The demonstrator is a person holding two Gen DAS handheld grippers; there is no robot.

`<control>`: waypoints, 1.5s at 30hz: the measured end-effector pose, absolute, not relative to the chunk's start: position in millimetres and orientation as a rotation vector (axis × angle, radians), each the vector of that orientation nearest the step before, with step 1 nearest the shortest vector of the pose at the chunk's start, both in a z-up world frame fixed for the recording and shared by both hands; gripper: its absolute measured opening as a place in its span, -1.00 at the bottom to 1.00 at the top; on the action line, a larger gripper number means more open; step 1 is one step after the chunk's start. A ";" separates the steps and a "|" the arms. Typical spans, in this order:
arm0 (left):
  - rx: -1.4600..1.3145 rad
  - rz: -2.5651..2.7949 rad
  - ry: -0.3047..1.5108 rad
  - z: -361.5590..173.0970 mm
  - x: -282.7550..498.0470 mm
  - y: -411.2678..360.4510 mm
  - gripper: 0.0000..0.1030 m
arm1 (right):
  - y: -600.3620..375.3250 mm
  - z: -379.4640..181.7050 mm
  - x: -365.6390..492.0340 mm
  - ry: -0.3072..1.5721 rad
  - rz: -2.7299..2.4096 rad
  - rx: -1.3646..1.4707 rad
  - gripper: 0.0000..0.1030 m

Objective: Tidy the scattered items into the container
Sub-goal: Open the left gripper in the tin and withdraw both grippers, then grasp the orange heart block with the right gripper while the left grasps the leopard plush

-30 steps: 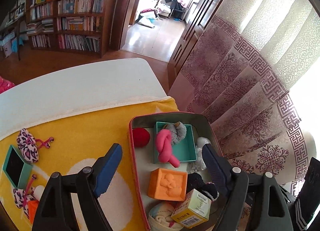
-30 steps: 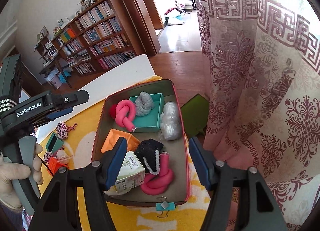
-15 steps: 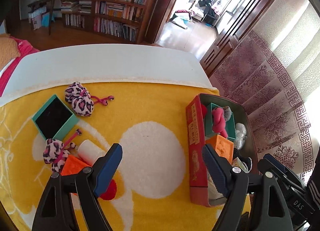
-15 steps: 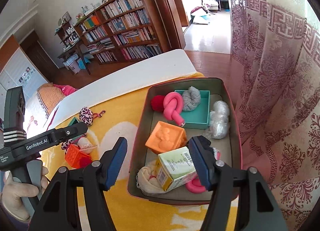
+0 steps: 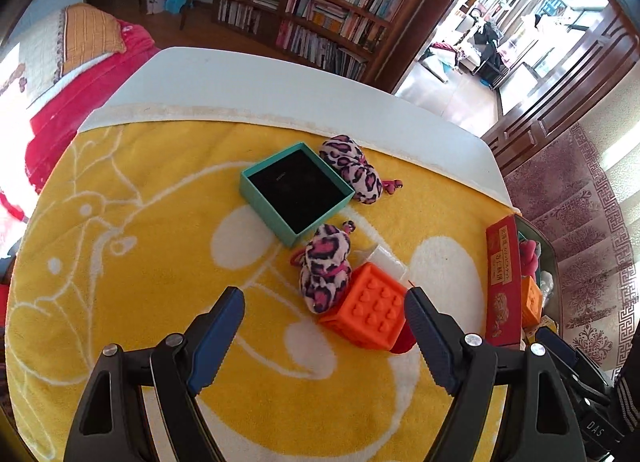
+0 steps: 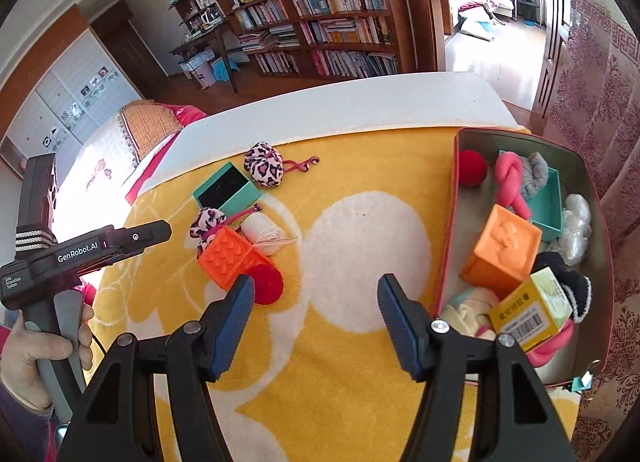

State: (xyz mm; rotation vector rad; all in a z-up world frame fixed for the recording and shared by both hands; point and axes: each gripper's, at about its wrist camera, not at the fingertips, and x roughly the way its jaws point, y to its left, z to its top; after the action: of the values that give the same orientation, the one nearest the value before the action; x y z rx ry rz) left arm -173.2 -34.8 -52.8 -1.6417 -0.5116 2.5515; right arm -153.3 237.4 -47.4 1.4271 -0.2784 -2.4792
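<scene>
My left gripper (image 5: 324, 308) is open and empty, just short of an orange studded cube (image 5: 366, 312) and a leopard-print pouch (image 5: 324, 274) on the yellow cloth. A teal box (image 5: 296, 192), a second leopard pouch (image 5: 352, 168) and a white roll (image 6: 262, 234) lie beyond. A red disc (image 6: 266, 282) rests beside the cube (image 6: 226, 260). My right gripper (image 6: 316, 290) is open and empty above the cloth, left of the red tin container (image 6: 450, 246), which holds several items.
The yellow cloth (image 6: 360, 230) covers a white table (image 6: 340, 102). A patterned curtain (image 6: 600, 82) hangs right of the container. A bed (image 5: 72, 58) stands at the far left, bookshelves (image 5: 320, 2) behind.
Both grippers swung left, away from the container and toward the scattered items. My left gripper now faces the orange cube and pouch. Both stayed open.
</scene>
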 end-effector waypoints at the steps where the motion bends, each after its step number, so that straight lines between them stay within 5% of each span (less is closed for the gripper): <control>1: -1.648 2.551 -0.521 -54.7 -170.8 -42.3 0.62 | 229.2 -49.2 -154.1 -0.266 -2.467 1.430 0.32; 7: -1.678 2.544 -0.595 -65.9 -160.7 -84.1 0.62 | 180.5 -62.2 -165.1 -0.189 -2.390 1.456 0.32; 11: -1.700 2.528 -0.617 -73.4 -155.2 -105.5 0.62 | 155.0 -73.3 -175.8 -0.144 -2.377 1.471 0.54; 28: -1.790 2.440 -0.688 -104.1 -151.2 -142.7 0.62 | 98.8 -130.8 -222.3 0.075 -2.311 1.594 0.62; 45: -1.728 2.340 -0.555 -97.3 -188.5 -71.7 0.62 | 155.9 -110.9 -175.2 -0.150 -2.342 1.597 0.51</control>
State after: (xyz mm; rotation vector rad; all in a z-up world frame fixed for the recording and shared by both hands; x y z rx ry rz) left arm -188.5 -71.7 -97.3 -1.7276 -0.5552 2.3402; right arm -175.2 155.9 -110.9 1.5970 -0.1495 -2.3422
